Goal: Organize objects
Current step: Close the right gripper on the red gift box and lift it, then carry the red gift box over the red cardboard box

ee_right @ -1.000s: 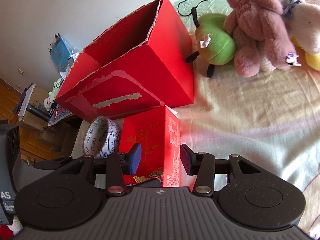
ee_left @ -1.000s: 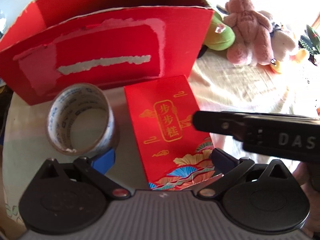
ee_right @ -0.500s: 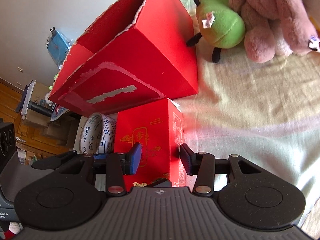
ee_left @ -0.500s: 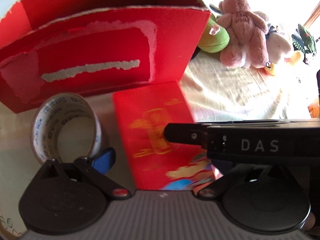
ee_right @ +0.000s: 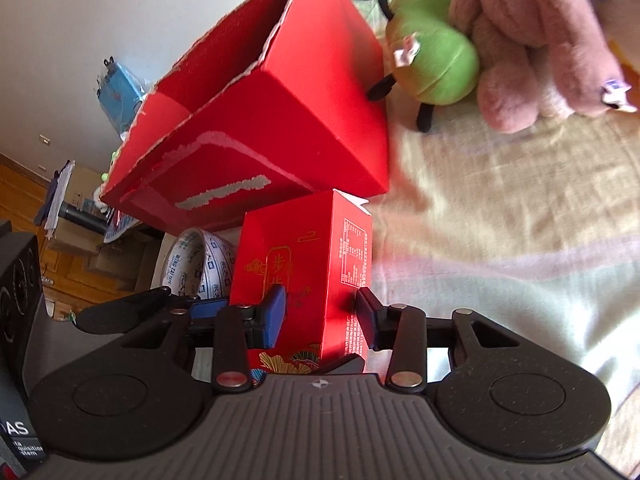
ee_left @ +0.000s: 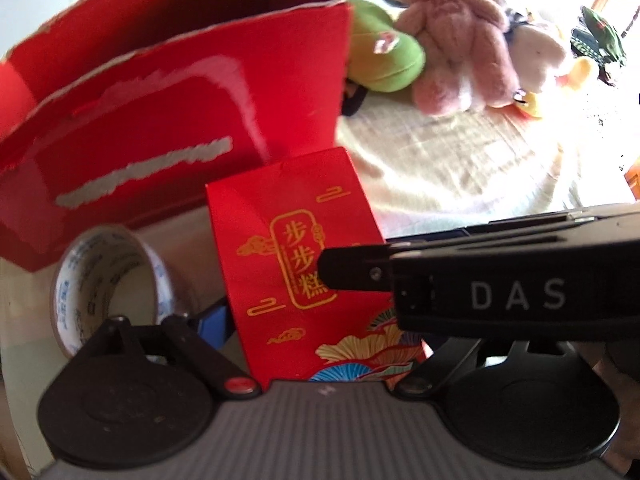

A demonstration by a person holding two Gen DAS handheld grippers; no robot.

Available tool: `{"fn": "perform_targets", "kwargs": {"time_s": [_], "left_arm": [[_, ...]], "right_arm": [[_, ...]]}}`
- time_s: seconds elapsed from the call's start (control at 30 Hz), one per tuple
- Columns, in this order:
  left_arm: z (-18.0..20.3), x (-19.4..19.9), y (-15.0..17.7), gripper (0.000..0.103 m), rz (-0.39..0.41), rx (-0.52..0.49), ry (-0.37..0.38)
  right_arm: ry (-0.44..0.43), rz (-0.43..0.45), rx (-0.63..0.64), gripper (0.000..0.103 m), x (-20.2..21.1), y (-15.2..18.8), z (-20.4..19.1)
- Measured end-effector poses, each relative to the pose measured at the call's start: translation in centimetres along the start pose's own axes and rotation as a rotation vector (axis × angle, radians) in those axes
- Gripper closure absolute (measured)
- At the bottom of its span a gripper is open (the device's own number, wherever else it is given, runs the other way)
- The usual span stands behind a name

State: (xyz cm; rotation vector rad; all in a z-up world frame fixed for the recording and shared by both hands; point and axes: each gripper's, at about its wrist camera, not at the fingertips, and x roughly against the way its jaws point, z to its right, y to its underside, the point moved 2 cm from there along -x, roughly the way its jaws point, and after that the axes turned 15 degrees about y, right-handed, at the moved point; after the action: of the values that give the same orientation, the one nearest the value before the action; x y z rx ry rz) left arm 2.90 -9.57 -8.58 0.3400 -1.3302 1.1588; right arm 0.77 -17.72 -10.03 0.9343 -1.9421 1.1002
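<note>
Pale wrinkled cloth [ee_right: 500,216] covers the surface, with a white wall and cluttered wooden floor beyond. 1 big red carton [ee_right: 280,120], open at the top with a torn rim, stands as the landmark; torn label strips mark its front.

Just in front of the carton stands 1 small red box [ee_right: 304,264] with gold lettering and a fan pattern low on its face, upright and tilted slightly. Left of that box, also in front of the carton, sits 1 roll of tape [ee_left: 108,288] on its edge, printed white and blue.

Right of the carton lies a heap of plush toys: 1 green one [ee_right: 436,64] against the carton's side, 1 pink bear [ee_left: 456,44] next to it, 1 white toy [ee_left: 540,64] further right, and a yellow part beyond that I cannot make out.

2 grippers are in view. The right gripper [ee_right: 320,316] straddles the small box's near corner; its fingers [ee_right: 274,318] have just been closing, with the box between them, the left pad against the front face, though a firm clamp cannot be told. The left gripper [ee_left: 320,332] has fingers spread wide, lately narrowing, either side of the small box without pressing it; its right finger is hidden behind the right gripper's body.
</note>
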Motion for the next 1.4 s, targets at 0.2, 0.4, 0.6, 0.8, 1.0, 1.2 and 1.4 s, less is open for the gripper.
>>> {"fn": "perform_targets", "kwargs": {"time_s": [0.2,0.4,0.6,0.8,1.0,1.2,1.4], "left_arm": [[2.4,0.1,-0.6,0.012,0.015,-0.062,0.020],[5.6,0.4,-1.6,0.013,0.045,-0.125,0.049],[7.2,2.1,-1.3,0.013,0.090,-0.163,0.071],[8.2,4.0,-1.9,0.013,0.149,-0.190,0.067],[8.3,7.2,-3.1,0.014,0.240,-0.226,0.052],[7.2,9.7,-4.3,0.014,0.307,-0.233,0.062],[5.4,12.3,-5.7,0.014,0.365,-0.237,0.072]], "right_arm": [[0.010,0.045,-0.044,0.061,1.6,0.7,1.5],[0.033,0.134,-0.051,0.060,4.2,1.4,2.8],[0.030,0.216,-0.055,0.060,6.3,2.0,3.5],[-0.004,0.276,-0.068,0.060,8.0,1.7,3.3],[-0.025,0.345,-0.076,0.060,9.6,0.4,1.6],[-0.026,0.404,-0.045,0.061,11.0,-0.9,-0.3],[-0.014,0.476,-0.009,0.061,11.9,-2.8,-2.8]]}}
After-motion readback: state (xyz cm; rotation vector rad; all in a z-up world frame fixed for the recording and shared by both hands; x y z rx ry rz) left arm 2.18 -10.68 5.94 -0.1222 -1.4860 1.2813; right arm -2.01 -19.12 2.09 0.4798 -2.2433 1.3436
